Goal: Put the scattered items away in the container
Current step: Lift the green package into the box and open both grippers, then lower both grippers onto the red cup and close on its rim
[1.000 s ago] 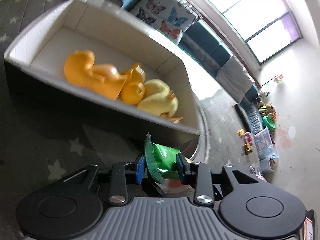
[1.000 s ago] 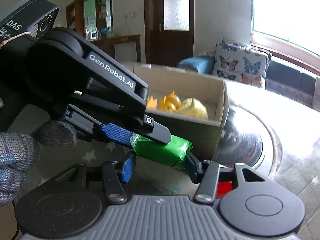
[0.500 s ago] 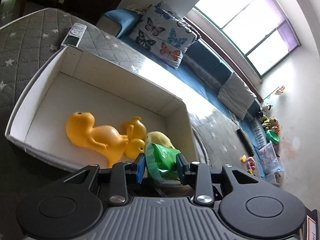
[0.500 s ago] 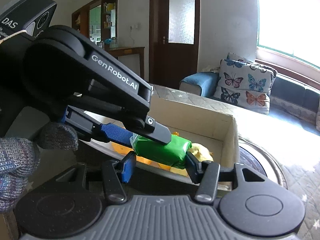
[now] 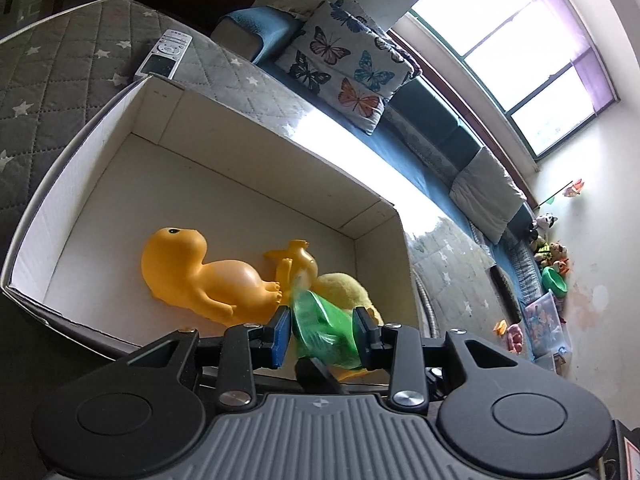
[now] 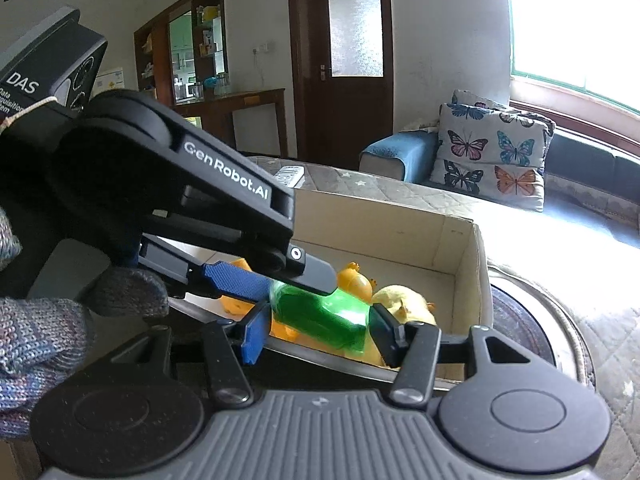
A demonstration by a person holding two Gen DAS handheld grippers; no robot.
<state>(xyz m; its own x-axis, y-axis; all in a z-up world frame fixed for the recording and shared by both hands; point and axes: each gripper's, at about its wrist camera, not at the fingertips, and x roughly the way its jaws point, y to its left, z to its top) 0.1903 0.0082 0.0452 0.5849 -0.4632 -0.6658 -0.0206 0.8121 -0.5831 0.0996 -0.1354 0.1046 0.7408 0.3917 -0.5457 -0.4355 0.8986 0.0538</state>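
Cardboard box [image 5: 208, 136] fills the middle of the left wrist frame, holding an orange toy [image 5: 200, 276] and a yellow plush [image 5: 344, 288]. Lower centre, the left claw [image 5: 322, 336] and right claw [image 6: 316, 320] both look clamped on a blurred green packet [image 5: 320, 328] above the box's near edge.

Definitely someone's living room – a long blue window-seat sofa [image 5: 436, 160] with a butterfly cushion [image 6: 494, 162], a TV remote [image 5: 164, 53] on the star-quilted cover, a wooden door [image 6: 340, 60] with frosted glass, a cabinet full of household bits [image 6: 188, 64], toys piled in the corner [image 5: 548, 256].
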